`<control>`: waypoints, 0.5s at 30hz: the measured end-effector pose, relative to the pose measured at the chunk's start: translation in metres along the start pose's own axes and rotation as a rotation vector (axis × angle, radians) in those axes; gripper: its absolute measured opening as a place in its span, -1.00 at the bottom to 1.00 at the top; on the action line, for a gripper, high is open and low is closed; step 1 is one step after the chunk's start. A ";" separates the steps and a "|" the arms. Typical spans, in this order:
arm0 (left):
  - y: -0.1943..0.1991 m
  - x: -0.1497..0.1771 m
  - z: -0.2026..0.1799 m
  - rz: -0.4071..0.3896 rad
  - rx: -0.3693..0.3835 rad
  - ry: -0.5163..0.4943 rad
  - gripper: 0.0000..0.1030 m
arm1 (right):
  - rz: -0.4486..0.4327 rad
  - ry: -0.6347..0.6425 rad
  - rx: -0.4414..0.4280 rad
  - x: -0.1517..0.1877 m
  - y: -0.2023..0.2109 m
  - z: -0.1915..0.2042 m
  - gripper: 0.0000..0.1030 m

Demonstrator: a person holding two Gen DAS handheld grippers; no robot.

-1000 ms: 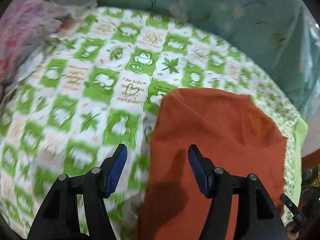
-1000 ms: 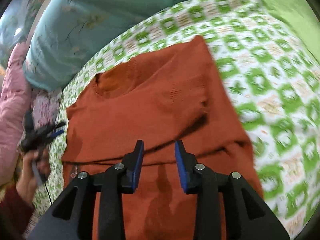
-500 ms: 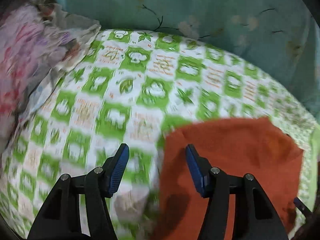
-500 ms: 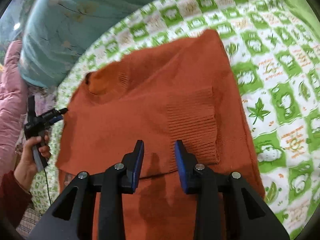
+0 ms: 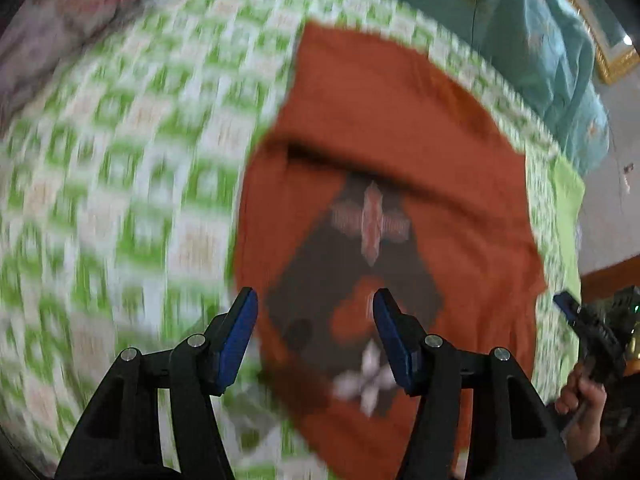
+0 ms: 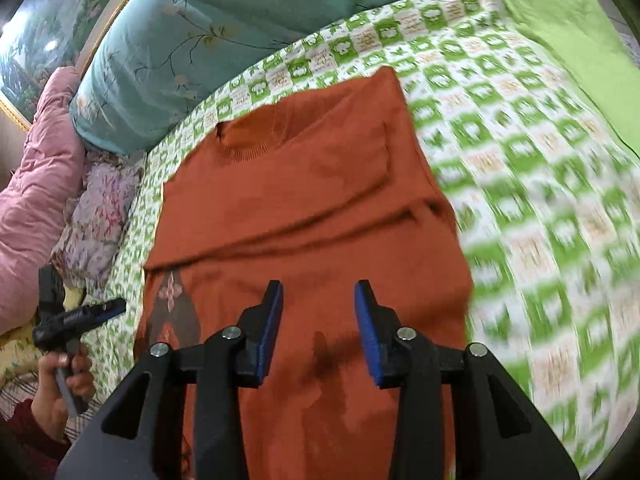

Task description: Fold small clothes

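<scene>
A rust-orange knit sweater (image 6: 320, 200) lies flat on a green-and-white checked bedspread (image 6: 520, 160), neck hole toward the pillows, sleeves folded in across the body. A dark diamond pattern with crosses shows on its lower part (image 5: 360, 264). My left gripper (image 5: 314, 320) is open and empty above the sweater's left edge; the view is blurred. My right gripper (image 6: 318, 312) is open and empty above the lower body of the sweater. The left gripper also shows in the right wrist view (image 6: 80, 316), beside the sweater's left edge.
A teal floral pillow (image 6: 200, 40) lies at the head of the bed. A pink quilt (image 6: 36, 184) and a floral cloth (image 6: 100, 216) lie at the left. A plain green sheet (image 6: 568, 40) shows at the far right.
Both grippers have pulled back and up from the sweater. The left view has swung onto the sweater's patterned lower part. The right gripper's jaws have opened wider.
</scene>
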State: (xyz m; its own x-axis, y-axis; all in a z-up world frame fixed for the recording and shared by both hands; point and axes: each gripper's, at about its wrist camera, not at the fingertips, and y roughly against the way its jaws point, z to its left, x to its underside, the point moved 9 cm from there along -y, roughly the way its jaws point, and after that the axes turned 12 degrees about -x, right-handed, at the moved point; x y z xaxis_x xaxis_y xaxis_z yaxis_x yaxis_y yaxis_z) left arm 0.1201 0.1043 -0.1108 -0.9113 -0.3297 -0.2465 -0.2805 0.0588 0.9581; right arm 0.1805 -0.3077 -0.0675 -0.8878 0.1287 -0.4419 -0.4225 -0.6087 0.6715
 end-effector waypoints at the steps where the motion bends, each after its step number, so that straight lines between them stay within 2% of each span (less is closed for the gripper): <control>1: -0.002 0.014 0.000 0.024 -0.012 -0.004 0.17 | -0.002 -0.007 0.004 0.007 0.005 0.000 -0.12; 5: -0.009 0.051 -0.014 0.115 0.012 -0.012 0.17 | -0.013 -0.037 0.018 0.035 0.020 0.000 -0.12; 9: -0.027 0.063 -0.030 0.148 -0.041 -0.063 0.17 | -0.038 -0.039 0.017 0.056 0.035 0.008 -0.12; 11: -0.036 0.070 -0.036 0.137 -0.085 -0.115 -0.04 | -0.044 -0.038 0.018 0.065 0.039 0.011 -0.11; 12: -0.035 0.071 -0.036 0.113 -0.107 -0.140 -0.36 | -0.049 -0.042 0.021 0.070 0.043 0.010 -0.11; 13: -0.032 0.075 -0.035 0.087 -0.119 -0.166 -0.53 | -0.052 -0.046 0.026 0.074 0.045 0.010 -0.11; 14: -0.028 0.078 -0.033 0.076 -0.094 -0.177 -0.63 | -0.057 -0.051 0.036 0.078 0.050 0.008 -0.11; 15: -0.026 0.079 -0.031 0.075 -0.077 -0.178 -0.82 | -0.063 -0.051 0.045 0.082 0.055 0.007 -0.11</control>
State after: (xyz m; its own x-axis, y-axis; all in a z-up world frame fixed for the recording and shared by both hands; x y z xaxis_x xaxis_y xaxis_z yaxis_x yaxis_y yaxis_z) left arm 0.0652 0.0476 -0.1505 -0.9696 -0.1546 -0.1899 -0.1926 0.0023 0.9813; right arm 0.0827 -0.3257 -0.0627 -0.8669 0.2058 -0.4539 -0.4843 -0.5628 0.6698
